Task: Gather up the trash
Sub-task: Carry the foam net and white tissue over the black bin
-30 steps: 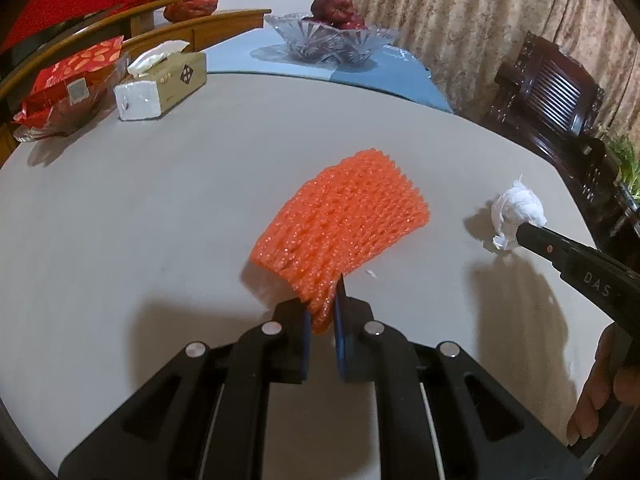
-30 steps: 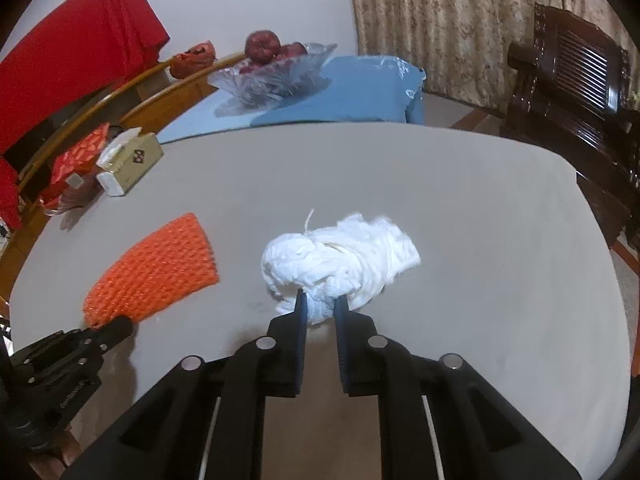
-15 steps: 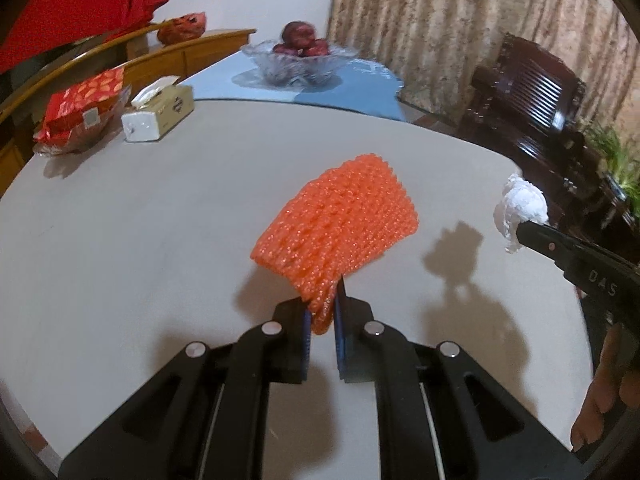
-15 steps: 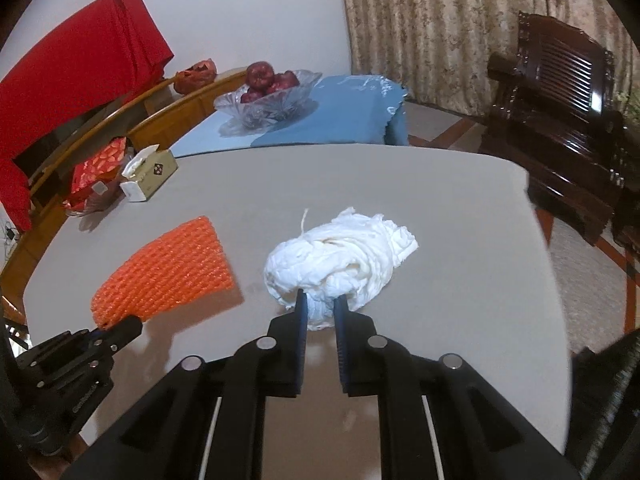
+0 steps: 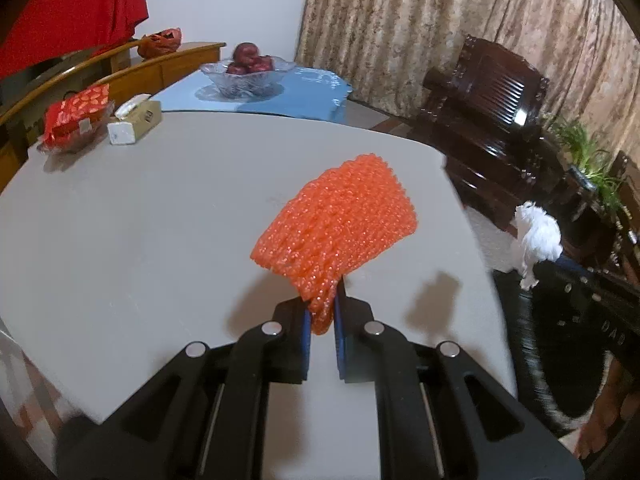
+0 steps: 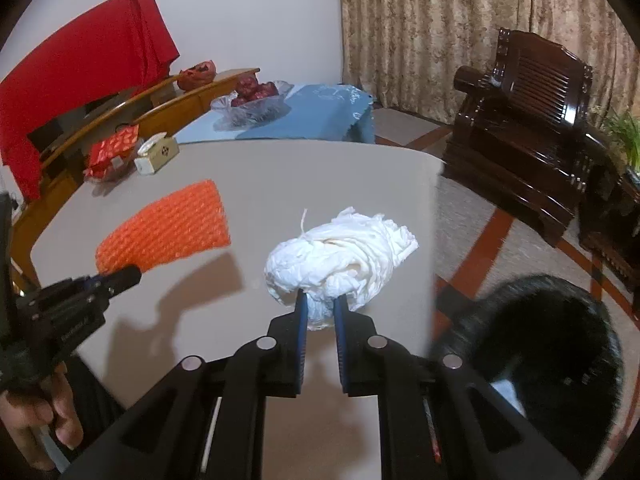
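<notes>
1. Fingers of my left gripper (image 5: 322, 316) are clenched on the orange foam net (image 5: 336, 226), which hangs clear above the grey worktop (image 5: 140, 220).
2. Fingers of my right gripper (image 6: 320, 312) pinch the white paper wad (image 6: 340, 258) above the worktop's edge, beside a black bin (image 6: 552, 344).

Both views were fisheye wrist cams looking forward and down along their own fingers at the grey table (image 5: 120, 240) from close above its near edge. Left view faced the table's middle; right view sat further right, past the table edge, over a black bin (image 6: 552, 344). Both shared the tissue box (image 5: 134, 122), fruit bowl (image 6: 250, 98), curtains and dark wooden chair (image 5: 496, 96).
</notes>
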